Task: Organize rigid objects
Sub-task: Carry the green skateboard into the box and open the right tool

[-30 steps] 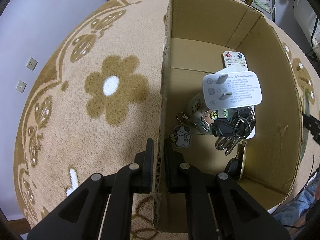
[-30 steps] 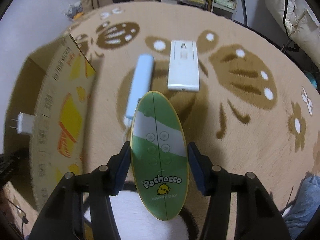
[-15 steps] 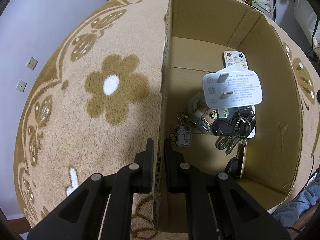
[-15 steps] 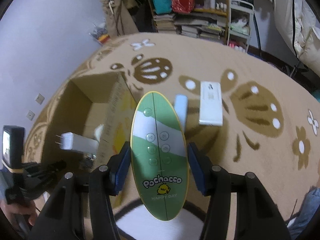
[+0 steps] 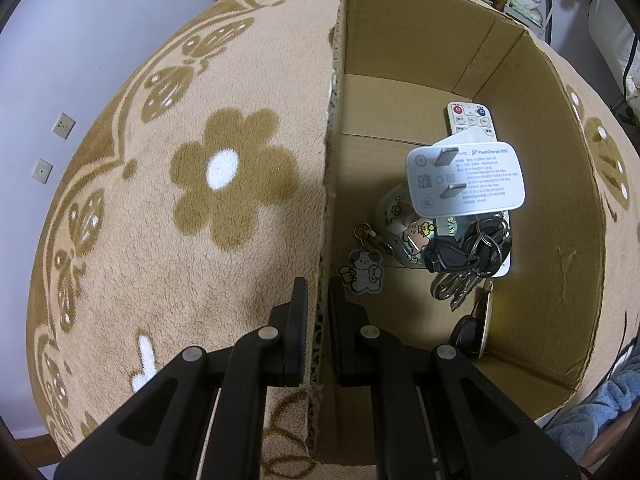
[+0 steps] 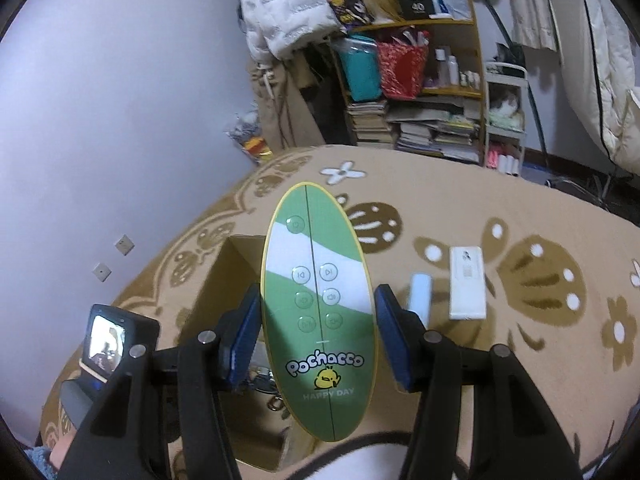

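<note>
My left gripper (image 5: 318, 292) is shut on the left wall of the cardboard box (image 5: 334, 128), one finger outside and one inside. Inside the box lie a white remote (image 5: 473, 119), a white charger plug (image 5: 466, 179), a bunch of keys (image 5: 466, 256) and a dog-shaped charm (image 5: 363, 273). My right gripper (image 6: 316, 304) is shut on a green oval Pochacco remote (image 6: 316, 304), held up in the air above the box (image 6: 230, 268). On the carpet to the right lie a pale blue bar (image 6: 420, 294) and a flat white device (image 6: 467, 282).
The left gripper's camera unit (image 6: 106, 338) shows at lower left of the right wrist view. Shelves with books and bags (image 6: 416, 92) stand at the far edge of the patterned carpet (image 5: 160, 200). A purple wall (image 6: 120, 80) rises on the left.
My right gripper has risen and tipped upward with the green remote, moving from above the carpet items toward the box. The left gripper stays clamped on the box wall.
</note>
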